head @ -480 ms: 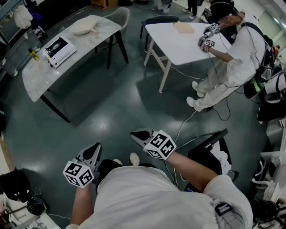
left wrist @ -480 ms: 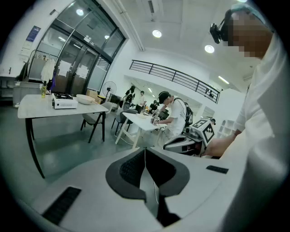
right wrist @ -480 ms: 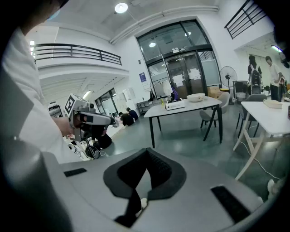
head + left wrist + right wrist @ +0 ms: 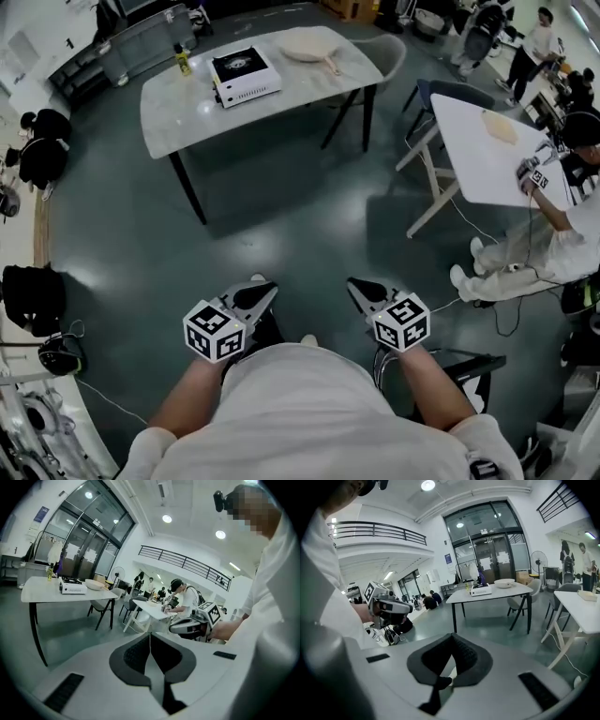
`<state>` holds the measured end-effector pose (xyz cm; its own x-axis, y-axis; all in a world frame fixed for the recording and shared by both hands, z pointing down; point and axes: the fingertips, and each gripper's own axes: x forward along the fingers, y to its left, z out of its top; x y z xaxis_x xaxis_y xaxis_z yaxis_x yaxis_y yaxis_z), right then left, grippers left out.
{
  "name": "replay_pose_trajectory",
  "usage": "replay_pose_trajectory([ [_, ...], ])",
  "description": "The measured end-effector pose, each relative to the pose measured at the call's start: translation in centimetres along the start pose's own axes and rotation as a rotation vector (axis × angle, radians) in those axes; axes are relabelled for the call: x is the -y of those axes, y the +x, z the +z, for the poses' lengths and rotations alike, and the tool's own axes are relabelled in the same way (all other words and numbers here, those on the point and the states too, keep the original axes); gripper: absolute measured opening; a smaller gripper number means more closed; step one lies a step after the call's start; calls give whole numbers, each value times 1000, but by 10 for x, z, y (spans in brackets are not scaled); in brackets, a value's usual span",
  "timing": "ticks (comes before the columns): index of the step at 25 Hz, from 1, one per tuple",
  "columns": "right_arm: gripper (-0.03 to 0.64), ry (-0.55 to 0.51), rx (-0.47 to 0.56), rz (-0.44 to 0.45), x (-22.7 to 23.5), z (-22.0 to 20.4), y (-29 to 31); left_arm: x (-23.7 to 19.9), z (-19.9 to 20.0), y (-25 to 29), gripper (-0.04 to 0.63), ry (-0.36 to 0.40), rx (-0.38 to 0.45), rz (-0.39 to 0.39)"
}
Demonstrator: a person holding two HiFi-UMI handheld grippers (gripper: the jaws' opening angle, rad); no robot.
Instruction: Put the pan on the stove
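Observation:
A pale pan (image 4: 309,49) lies on the far end of a grey table (image 4: 178,117), beside a white portable stove (image 4: 246,75). Both are several steps away across the floor. My left gripper (image 4: 267,289) and right gripper (image 4: 356,284) are held close to my body, both shut and empty, pointing toward that table. In the left gripper view the stove (image 4: 72,587) and pan (image 4: 96,585) show far off past the shut left gripper (image 4: 150,634). The right gripper view shows the stove (image 4: 480,591) and pan (image 4: 505,582) beyond the shut right gripper (image 4: 452,637).
A yellow bottle (image 4: 181,61) stands on the grey table beside the stove. A grey chair (image 4: 389,56) sits at its far end. At the right, a person works at a white table (image 4: 478,141). Black bags (image 4: 28,295) lie by the left wall.
The view has swung so the grey table with stove and pan now lies straight ahead at top centre. Both grippers stay shut and near my body.

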<state>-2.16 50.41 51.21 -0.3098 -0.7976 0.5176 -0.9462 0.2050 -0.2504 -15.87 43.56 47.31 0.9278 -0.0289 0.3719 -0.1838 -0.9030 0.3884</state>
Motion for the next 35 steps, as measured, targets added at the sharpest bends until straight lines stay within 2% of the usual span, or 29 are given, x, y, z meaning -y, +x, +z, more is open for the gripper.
replay_pose_trajectory([
  [6, 8, 46, 26, -1, 14, 51, 61, -80, 37, 2, 20, 8, 36, -24],
  [10, 53, 55, 28, -10, 28, 101, 121, -145, 77, -1, 20, 19, 58, -38],
  [15, 66, 89, 40, 8, 35, 161, 182, -203, 108, -8, 20, 40, 20, -74],
  [19, 74, 81, 16, 5, 43, 191, 214, -243, 123, -11, 20, 43, 15, -84],
  [24, 74, 100, 26, -15, 72, 226, 235, -279, 139, -8, 20, -18, 69, -62],
  [28, 72, 122, 40, 2, 97, 244, 258, -305, 146, 7, 20, -21, 38, -52],
  [32, 71, 153, 39, 30, 148, 262, 284, -332, 172, 24, 20, 2, 41, -8],
  [35, 69, 194, 59, 63, 199, 286, 306, -358, 192, 44, 20, -11, 60, 53],
])
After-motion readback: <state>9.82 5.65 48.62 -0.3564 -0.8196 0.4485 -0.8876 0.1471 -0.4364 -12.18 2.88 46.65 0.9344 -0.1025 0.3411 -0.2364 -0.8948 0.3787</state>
